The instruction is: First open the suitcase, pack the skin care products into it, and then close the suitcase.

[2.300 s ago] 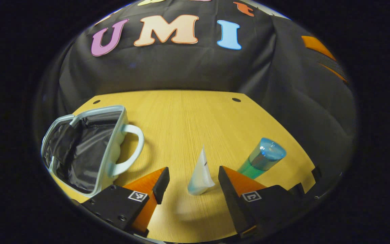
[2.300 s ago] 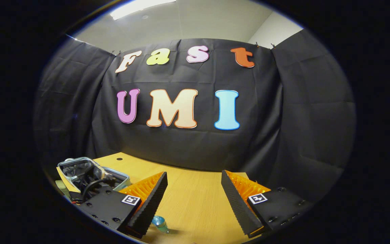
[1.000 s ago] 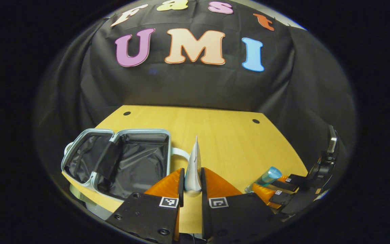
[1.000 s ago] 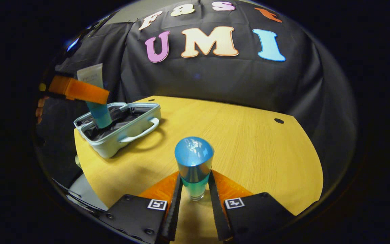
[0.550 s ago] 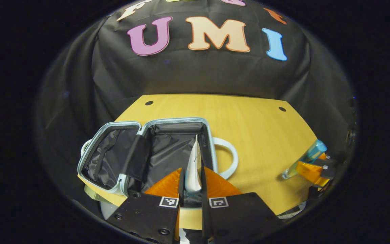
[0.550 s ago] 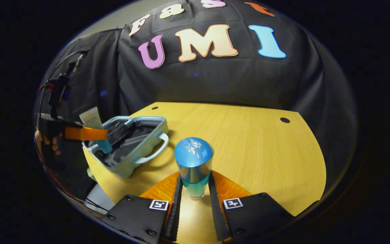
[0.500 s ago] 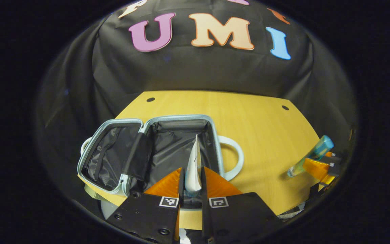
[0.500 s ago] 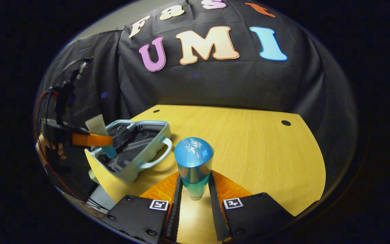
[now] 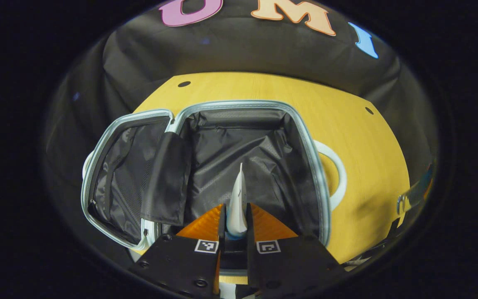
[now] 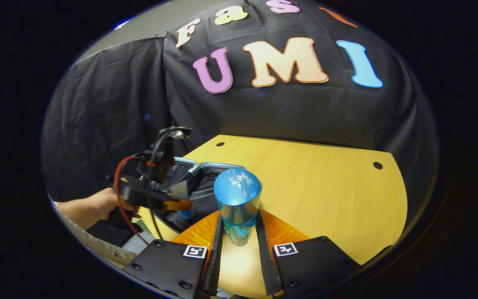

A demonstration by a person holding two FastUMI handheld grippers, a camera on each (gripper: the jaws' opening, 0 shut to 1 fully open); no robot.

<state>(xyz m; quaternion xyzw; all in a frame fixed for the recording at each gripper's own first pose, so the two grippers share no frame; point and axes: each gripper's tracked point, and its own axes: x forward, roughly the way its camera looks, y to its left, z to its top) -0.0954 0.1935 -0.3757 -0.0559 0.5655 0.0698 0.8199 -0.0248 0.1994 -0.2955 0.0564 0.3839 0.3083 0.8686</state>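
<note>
A black cloth wall backs a wooden table (image 10: pixel 326 187), and on the table lies the suitcase (image 9: pixel 305 137), opened flat with its dark lining showing. Its pale handle (image 9: pixel 338 174) sticks out on the side toward the bare tabletop, and a dark fabric flap (image 9: pixel 166 178) hangs over the hinge between its two halves.

The left gripper (image 9: pixel 235 220) hangs over the suitcase's handle-side half, its fingers clamped on a white tube (image 9: pixel 237 203) that stands edge-on between them, above the lining. In the right gripper view the same left gripper (image 10: pixel 168 199) sits over the suitcase (image 10: pixel 210 168), its body and cables hiding much of the case, with a hand (image 10: pixel 98 203) holding it from the side away from the handle.

The right gripper (image 10: pixel 239 236) is closed on a bottle (image 10: pixel 237 199) with a blue cap, held upright above the table just beside the suitcase. The bottle covers part of the case's rim in that view.
</note>
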